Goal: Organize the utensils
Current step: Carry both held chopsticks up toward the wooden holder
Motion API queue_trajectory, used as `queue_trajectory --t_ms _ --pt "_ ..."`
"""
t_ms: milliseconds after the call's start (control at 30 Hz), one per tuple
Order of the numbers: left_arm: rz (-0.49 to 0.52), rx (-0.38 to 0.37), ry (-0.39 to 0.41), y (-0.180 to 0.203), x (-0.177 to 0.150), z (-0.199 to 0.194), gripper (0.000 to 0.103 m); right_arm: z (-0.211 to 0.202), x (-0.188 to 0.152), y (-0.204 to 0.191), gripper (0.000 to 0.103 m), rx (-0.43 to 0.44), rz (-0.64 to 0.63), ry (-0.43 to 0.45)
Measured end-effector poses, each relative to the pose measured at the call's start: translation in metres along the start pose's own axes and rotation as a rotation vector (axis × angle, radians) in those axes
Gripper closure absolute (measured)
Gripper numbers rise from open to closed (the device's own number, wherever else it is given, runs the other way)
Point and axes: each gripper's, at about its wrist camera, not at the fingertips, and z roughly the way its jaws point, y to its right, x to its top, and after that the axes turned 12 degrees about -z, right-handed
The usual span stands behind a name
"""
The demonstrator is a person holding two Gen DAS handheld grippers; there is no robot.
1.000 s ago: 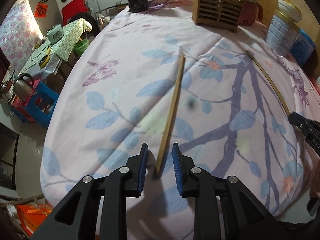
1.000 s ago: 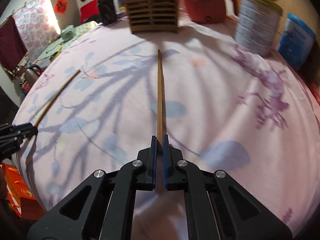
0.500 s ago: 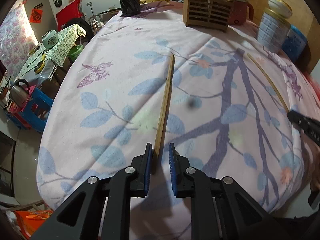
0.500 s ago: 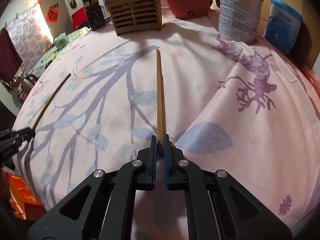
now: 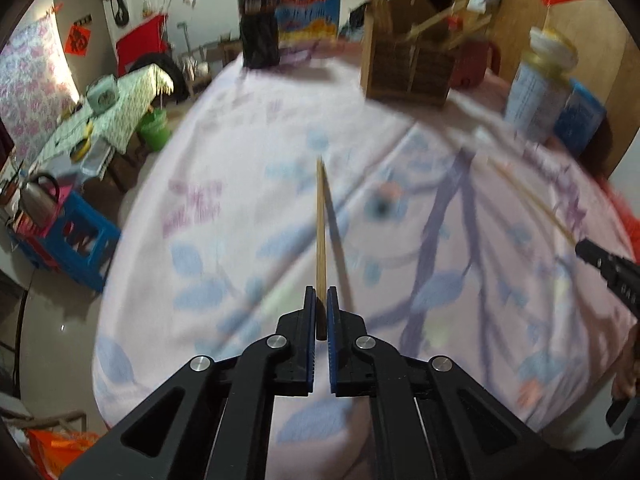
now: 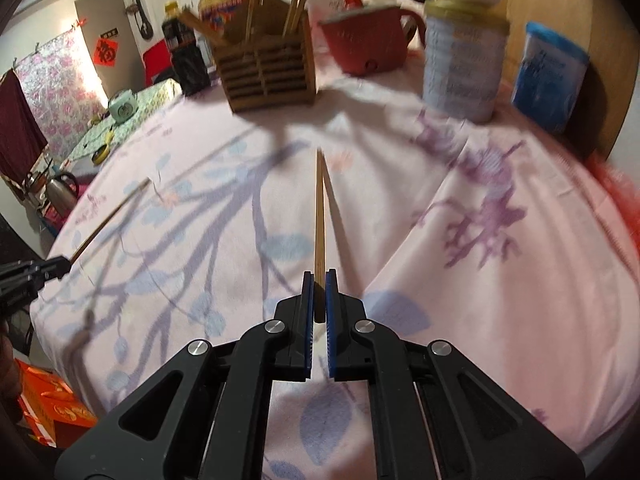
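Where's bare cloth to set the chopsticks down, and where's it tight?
Free: the wide middle of the tablecloth between the two grippers, from the near edge up to the wooden holder. Crowded: the far edge, where the holder, red pot, tall tin, blue canister and dark bottle stand in a row.

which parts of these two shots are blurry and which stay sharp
Left wrist view: tablecloth and wooden holder are smeared by motion blur, while the left claw and its chopstick stay crisp. Right wrist view: milder blur, right claw sharp.
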Motion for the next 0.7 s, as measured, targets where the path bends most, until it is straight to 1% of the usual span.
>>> queue_trajectory --t_ms 100,267,400,467,567,700 --pt "0.011 -0.031 0.065 0.011 0.022 -0.015 0.097 -0.017 0.010 0.001 0.097 -0.019 -0.002 0.044" --pt "0.015 -0.087 0.123 0.025 0.051 -0.032 0.097 -0.048 0.023 0.004 0.097 -0.040 -0.001 0.120" --pt "0.021 -0.130 0.137 0.037 0.073 -0.038 0.097 -0.074 0.028 0.008 0.097 -0.066 0.005 0.173" --pt "0.033 -0.133 0.146 0.044 0.080 -0.038 0.097 -0.087 0.028 0.013 0.097 -0.085 0.006 0.195" --pt "0.054 -0.144 0.156 0.060 0.093 -0.035 0.097 -0.103 0.027 0.021 0.097 -0.110 0.006 0.213" --pt "0.068 -0.169 0.162 0.084 0.109 -0.032 0.097 -0.117 0.027 0.036 0.097 -0.122 0.005 0.234"
